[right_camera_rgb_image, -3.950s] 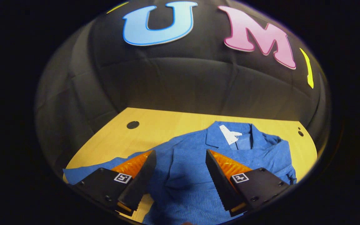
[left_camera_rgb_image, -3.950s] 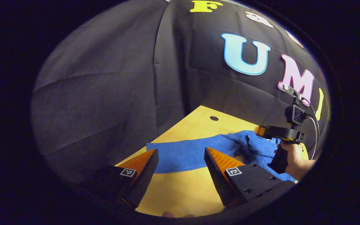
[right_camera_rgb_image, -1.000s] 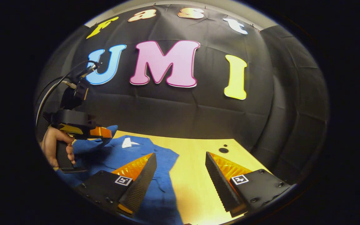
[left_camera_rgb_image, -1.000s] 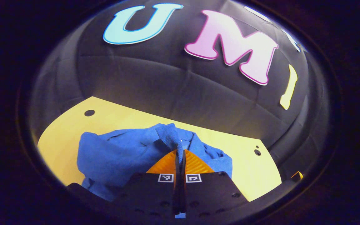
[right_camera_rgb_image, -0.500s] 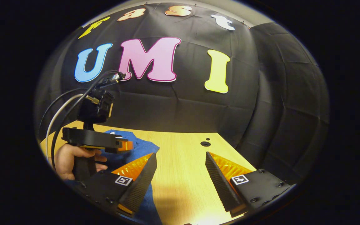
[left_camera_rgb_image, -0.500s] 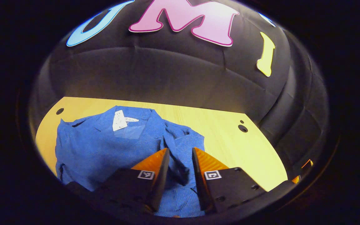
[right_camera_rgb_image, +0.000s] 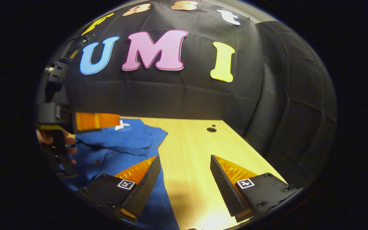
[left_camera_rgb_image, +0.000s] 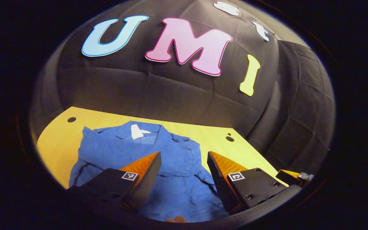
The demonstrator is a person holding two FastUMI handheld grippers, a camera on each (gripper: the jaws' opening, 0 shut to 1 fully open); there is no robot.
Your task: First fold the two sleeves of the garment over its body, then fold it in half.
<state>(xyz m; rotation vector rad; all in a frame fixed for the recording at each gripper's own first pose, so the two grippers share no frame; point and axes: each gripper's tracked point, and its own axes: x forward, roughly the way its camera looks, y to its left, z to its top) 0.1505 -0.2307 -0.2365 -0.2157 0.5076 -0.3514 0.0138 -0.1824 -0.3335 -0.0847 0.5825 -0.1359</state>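
Fingers of the left gripper (left_camera_rgb_image: 184,171) spread open above the blue garment (left_camera_rgb_image: 145,153) lying on the wooden bench (left_camera_rgb_image: 59,137), sleeves apparently folded in. Right gripper (right_camera_rgb_image: 184,174) open over bare bench. Halving goes best gripping both hem corners, lifting evenly toward the collar.

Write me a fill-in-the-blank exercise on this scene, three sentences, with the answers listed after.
1. The garment lying on the table is coloured ____.
2. The left gripper hangs above the garment with its jaws ____.
3. The right gripper has nothing but bare ____ between its fingers.

Answers: blue; open; table
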